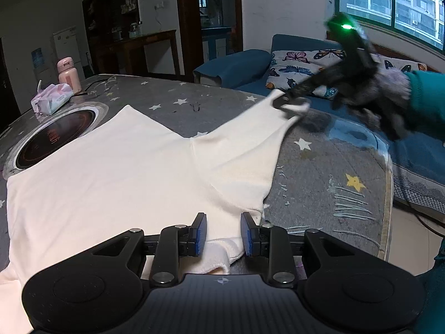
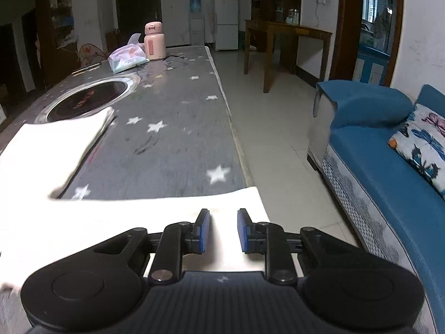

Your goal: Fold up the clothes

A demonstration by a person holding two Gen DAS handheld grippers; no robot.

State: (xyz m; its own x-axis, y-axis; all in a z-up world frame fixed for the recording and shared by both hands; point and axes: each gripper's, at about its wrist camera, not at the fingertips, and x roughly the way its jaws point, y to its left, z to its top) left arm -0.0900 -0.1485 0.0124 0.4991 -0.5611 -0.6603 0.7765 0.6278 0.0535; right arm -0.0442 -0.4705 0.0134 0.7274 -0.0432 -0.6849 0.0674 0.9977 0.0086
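Left tool (image 1: 222,233) low over the near edge of the white garment (image 1: 111,172), jaws a small way apart, a thick rolled hem or cuff lying in the gap. No clear pinch to be seen; right-hand pad only touching the cloth edge. Right tool (image 1: 289,104) out at the far end of the stretched sleeve (image 1: 244,139), blurred in the left view. From its own camera, pads narrowly apart, with flat sleeve cloth between and under them, not pressed.

Possible trouble from here:
- **Sleeve end sliding away.** No firm hold visible on either side, and the sleeve end close to the edge of the table (image 1: 319,194) and partly raised off the surface. Likely then to drop over the side or fall back into a wrinkle.
- **Closing too high.** Only air or one thin layer caught.
- **Dragging the sleeve across with the body not pinned.** Whole garment pulled askew, further over the round hob (image 1: 55,136) under its far corner. Probably little friction to help, judging by the glossy table cover.

Garment spread flat across the middle of the table, body ahead and to the left of the left tool. Sleeve running diagonally away toward the right tool. Near edge directly under the left tool's fingers.
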